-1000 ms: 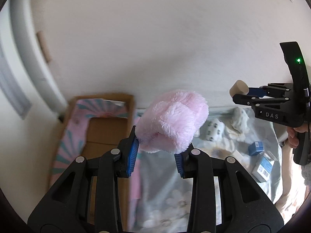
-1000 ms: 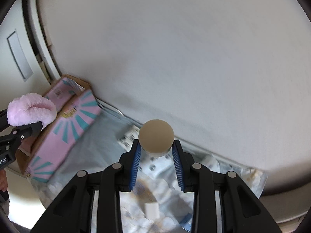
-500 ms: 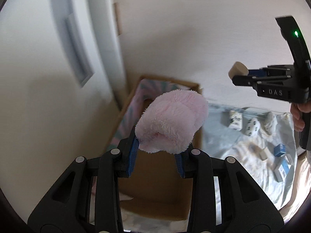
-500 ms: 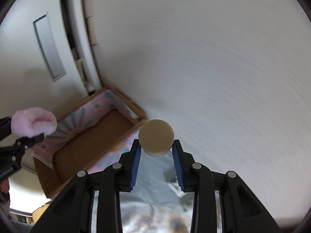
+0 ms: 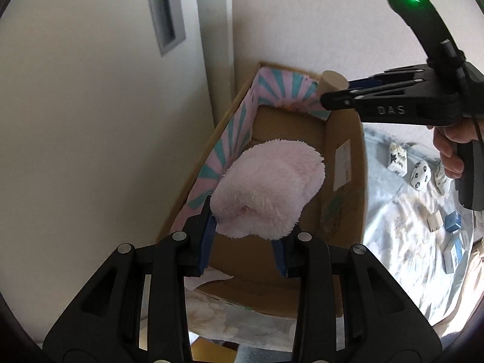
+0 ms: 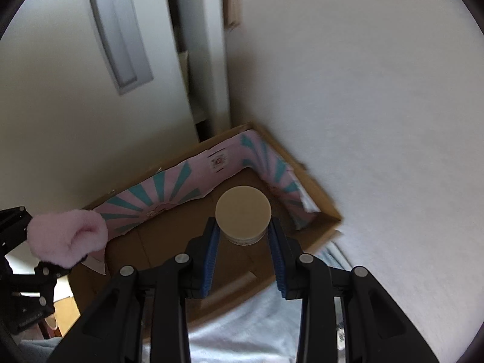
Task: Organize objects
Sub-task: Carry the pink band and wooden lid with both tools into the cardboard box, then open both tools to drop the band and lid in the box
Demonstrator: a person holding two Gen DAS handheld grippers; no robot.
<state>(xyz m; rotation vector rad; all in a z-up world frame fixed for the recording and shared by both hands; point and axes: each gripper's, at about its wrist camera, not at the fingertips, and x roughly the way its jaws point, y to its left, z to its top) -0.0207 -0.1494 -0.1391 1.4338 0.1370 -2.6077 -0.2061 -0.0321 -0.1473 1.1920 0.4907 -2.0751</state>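
- My left gripper [image 5: 246,243] is clenched on a fluffy pink slipper [image 5: 267,189], held over the near end of the open cardboard box [image 5: 348,211].
- My right gripper [image 6: 243,252] grasps a round beige jar [image 6: 243,213] above the box's far corner.
- The box sits at the bed's corner, against the wall [image 6: 378,106].
- Small boxes [image 5: 452,222] lie scattered on the blue bedsheet [image 5: 399,251] further right.

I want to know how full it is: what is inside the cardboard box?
The cardboard box shows only bare brown floor, a pink and teal striped lining and a white label. The pink fluffy thing and the round tub held above hide part of the floor.
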